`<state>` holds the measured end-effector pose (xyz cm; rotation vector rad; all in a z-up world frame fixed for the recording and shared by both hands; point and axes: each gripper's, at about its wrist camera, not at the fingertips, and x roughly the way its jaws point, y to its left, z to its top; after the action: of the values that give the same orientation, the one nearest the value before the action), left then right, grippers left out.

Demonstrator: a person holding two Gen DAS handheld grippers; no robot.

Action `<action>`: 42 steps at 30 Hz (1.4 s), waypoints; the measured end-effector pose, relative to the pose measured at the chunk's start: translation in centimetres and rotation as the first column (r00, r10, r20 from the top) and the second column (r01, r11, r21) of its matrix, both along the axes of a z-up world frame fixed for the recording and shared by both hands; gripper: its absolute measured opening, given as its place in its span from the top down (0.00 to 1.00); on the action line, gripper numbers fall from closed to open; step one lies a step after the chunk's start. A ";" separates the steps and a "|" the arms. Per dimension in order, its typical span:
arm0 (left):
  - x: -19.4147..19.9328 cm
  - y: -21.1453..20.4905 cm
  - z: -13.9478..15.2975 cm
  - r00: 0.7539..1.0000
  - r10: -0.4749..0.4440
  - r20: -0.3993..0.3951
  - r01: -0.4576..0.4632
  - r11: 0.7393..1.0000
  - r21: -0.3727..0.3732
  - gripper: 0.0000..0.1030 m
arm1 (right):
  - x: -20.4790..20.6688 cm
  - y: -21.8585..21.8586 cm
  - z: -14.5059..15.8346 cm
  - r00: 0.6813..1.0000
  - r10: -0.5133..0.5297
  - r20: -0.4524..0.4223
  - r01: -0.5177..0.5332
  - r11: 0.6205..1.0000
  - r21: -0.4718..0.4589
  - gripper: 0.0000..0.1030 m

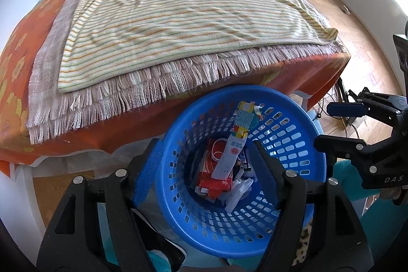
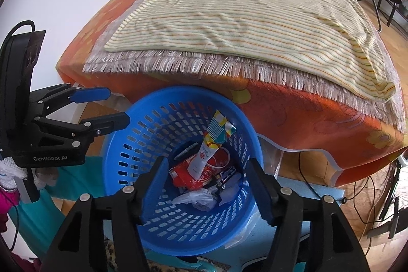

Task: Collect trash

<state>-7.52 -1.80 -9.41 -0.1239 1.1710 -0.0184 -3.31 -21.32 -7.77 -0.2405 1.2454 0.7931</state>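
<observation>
A blue perforated plastic basket (image 1: 293,152) stands on the floor just below the foot edge of a bed, beneath the fringe of a pinkish woven throw (image 1: 122,93). Inside it, a long white tube-shaped wrapper (image 1: 230,152) with a colourful crimped end leans against the far wall: its long axis runs from the basket's bottom up toward the rim, crimped end uppermost and pointing toward the bed. In the right wrist view the same wrapper (image 2: 207,149) tilts up and to the right. Its lower end rests on a red packet (image 1: 216,182), with crumpled white plastic (image 2: 196,198) and a dark wrapper beside it on the bottom.

The left gripper (image 1: 206,159) hangs over the basket mouth with its blue-padded fingers spread wide, holding nothing and touching nothing. The right gripper (image 2: 206,177) is likewise spread wide above the basket and empty. Each shows at the edge of the other's view, beside the basket rim.

A yellow striped blanket (image 2: 255,24) lies flat on the throw, over an orange floral bedspread (image 2: 306,116).
</observation>
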 end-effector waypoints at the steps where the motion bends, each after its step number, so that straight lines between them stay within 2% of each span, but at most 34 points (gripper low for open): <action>1: 0.0 0.1 0.1 1.000 0.003 0.002 -0.003 1.000 0.000 0.30 | 0.0 0.0 0.0 1.000 0.000 0.003 0.000 1.000 -0.002 0.35; 6: 0.3 0.5 0.8 1.000 0.021 0.017 -0.021 1.000 -0.002 0.30 | 0.2 0.1 0.5 1.000 -0.005 0.022 0.005 1.000 -0.011 0.35; 7: 0.4 0.5 0.9 1.000 0.023 0.021 -0.023 1.000 -0.002 0.30 | 0.3 0.1 0.6 1.000 -0.006 0.027 0.007 1.000 -0.014 0.32; 8: 0.5 0.6 1.1 0.999 0.026 0.027 -0.026 1.000 -0.002 0.30 | 0.4 0.1 0.8 0.999 -0.010 0.036 0.011 1.000 -0.019 0.24; 10: 0.7 0.7 1.6 0.999 0.031 0.036 -0.031 1.000 -0.004 0.30 | 0.4 0.1 1.2 0.998 -0.018 0.054 0.018 1.000 -0.012 0.16; 14: 1.1 1.0 2.5 0.998 0.044 0.055 -0.043 0.999 -0.013 0.30 | 0.8 -0.1 2.3 0.994 -0.037 0.101 0.038 0.999 -0.009 0.16; 22: 2.4 1.5 5.0 0.991 0.059 0.118 -0.060 0.998 0.005 0.30 | 2.5 -0.3 3.9 0.987 -0.080 0.140 0.080 0.997 0.006 0.16; 26: 3.3 1.8 6.2 0.988 0.063 0.143 -0.064 0.998 0.002 0.24 | 3.7 -0.5 5.1 0.978 -0.115 0.172 0.112 0.993 0.024 0.16; 29: 3.9 2.1 7.3 0.983 0.067 0.168 -0.069 0.998 0.005 0.24 | 4.7 -0.8 6.2 0.970 -0.145 0.197 0.139 0.989 0.046 0.16; 42: 6.7 3.0 12.0 0.951 0.105 0.290 -0.107 0.994 -0.007 0.18 | 9.2 -0.9 10.7 0.941 -0.192 0.279 0.162 0.979 0.127 0.14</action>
<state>-0.78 1.19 2.58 -0.1704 0.8692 0.0616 5.85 -22.19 2.91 -0.1518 0.9320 0.6379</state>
